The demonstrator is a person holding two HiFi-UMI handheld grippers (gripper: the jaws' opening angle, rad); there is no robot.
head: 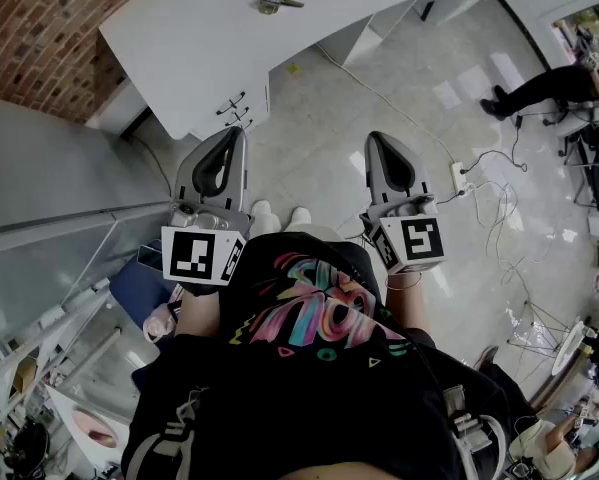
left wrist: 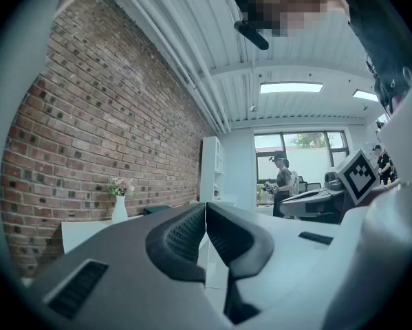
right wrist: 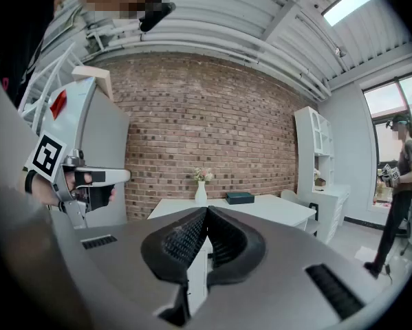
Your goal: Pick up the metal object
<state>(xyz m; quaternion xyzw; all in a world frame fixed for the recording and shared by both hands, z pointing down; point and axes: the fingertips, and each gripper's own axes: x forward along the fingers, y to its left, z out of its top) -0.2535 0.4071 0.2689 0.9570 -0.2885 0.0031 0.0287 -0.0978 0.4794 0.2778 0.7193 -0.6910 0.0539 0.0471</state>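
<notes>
Roughly at 10 o'clock in the head view, brick wall (head: pixel 39 28) fills the upper-left corner.

Left gripper (head: pixel 236 133): held at waist height, nose toward 12 o'clock, over bare floor (head: pixel 319 118). Its own view shows the two ribbed pads pressed tip to tip, nothing between them. A vase (left wrist: pixel 120 208) with flowers stands at 9 o'clock of the closed tips, against the brick.

White shoes (head: pixel 279 216) between the two grippers, toes toward 12.

White table (head: pixel 279 58): at 12 o'clock, well ahead of both grippers, one corner toward the person. The metal object (head: pixel 273 2) lies on the far part of its top, well apart from either gripper and untouched. It is small in the frame; probably a thin bar over a rounded base, shape not certain.

Right gripper (head: pixel 376 138): level with the left one, nose also toward 12. In its own view the pads meet along the tips, empty. Above them the table runs across the middle, the vase at 12 and a dark box (right wrist: pixel 240 197) at 1 o'clock.

Cables (head: pixel 489 198) trail over the floor at 3 o'clock, off a power strip (head: pixel 459 175) just beside the right gripper.

Another person (head: pixel 554 83) at 2 o'clock, far off, in dark clothes.
</notes>
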